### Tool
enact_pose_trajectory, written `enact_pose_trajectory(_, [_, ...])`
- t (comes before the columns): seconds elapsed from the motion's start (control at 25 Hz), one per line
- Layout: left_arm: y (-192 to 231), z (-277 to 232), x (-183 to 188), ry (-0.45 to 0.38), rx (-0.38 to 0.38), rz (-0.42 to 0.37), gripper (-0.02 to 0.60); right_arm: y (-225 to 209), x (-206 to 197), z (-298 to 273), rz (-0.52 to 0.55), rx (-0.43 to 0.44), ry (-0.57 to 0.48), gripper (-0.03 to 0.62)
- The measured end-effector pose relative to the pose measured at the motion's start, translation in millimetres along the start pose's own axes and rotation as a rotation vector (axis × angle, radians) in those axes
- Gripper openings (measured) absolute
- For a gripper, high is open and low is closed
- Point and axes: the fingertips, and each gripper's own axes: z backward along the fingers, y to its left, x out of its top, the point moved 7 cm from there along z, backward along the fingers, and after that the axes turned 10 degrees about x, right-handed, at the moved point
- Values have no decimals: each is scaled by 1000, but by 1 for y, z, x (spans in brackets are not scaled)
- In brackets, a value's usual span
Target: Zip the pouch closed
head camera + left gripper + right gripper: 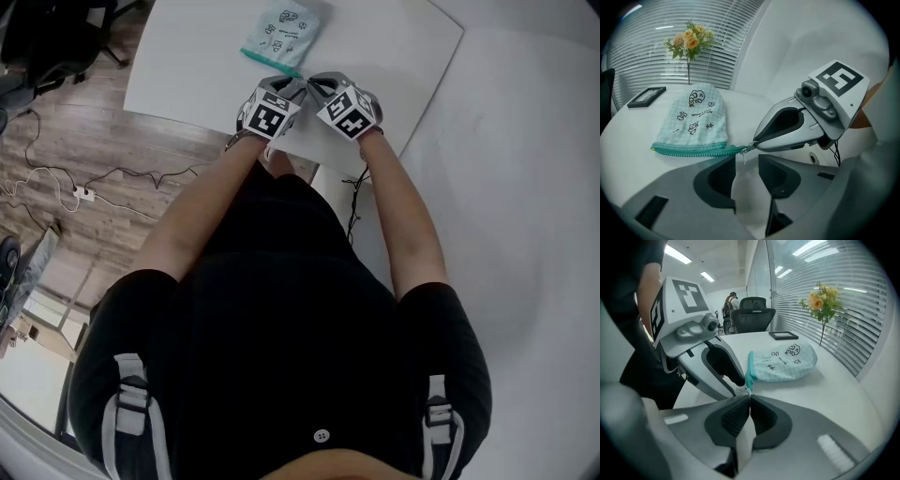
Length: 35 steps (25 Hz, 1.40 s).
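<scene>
Down close, the left gripper (746, 164) hangs with jaws half apart and nothing pinched. The right gripper (749, 399) is clamped tight on the zipper end (740, 149), with the little metal pull (743, 157) dangling just beside it. At 12 o'clock from both, the pouch (283, 33) lies flat on the white table (394, 47); the grip looks made, and the run along the teal zipper (693, 150) seems yet to be done.

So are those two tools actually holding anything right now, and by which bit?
The right tool pinches the pouch by the very end of its green zip. The left tool is open and holds nothing.
</scene>
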Motion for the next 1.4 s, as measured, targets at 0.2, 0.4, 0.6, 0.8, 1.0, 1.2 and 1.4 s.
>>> enact_pose_trajectory(0.2, [6, 1, -1, 19, 20, 14, 121, 6, 8, -2, 9, 16, -10, 14])
enact_pose_trajectory(0.4, [10, 5, 2, 15, 22, 28, 71, 9, 10, -1, 8, 20, -10, 14])
enact_pose_trajectory(0.6, [12, 6, 0, 35, 39, 42, 20, 11, 10, 0, 7, 21, -15, 14])
enact_pose_trajectory(0.8, [13, 8, 2, 42, 47, 19, 11, 10, 15, 1, 16, 11, 6, 12])
enact_pose_trajectory(1.0, [15, 13, 7, 45, 66, 23, 11, 10, 21, 3, 34, -10, 28, 11])
enact_pose_trajectory(1.2, [29, 15, 7, 52, 90, 36, 9, 7, 19, 8, 16, -30, 31, 11])
enact_pose_trajectory(1.4, [43, 20, 9, 61, 111, 48, 9, 6, 17, 14, 13, -49, 40, 11])
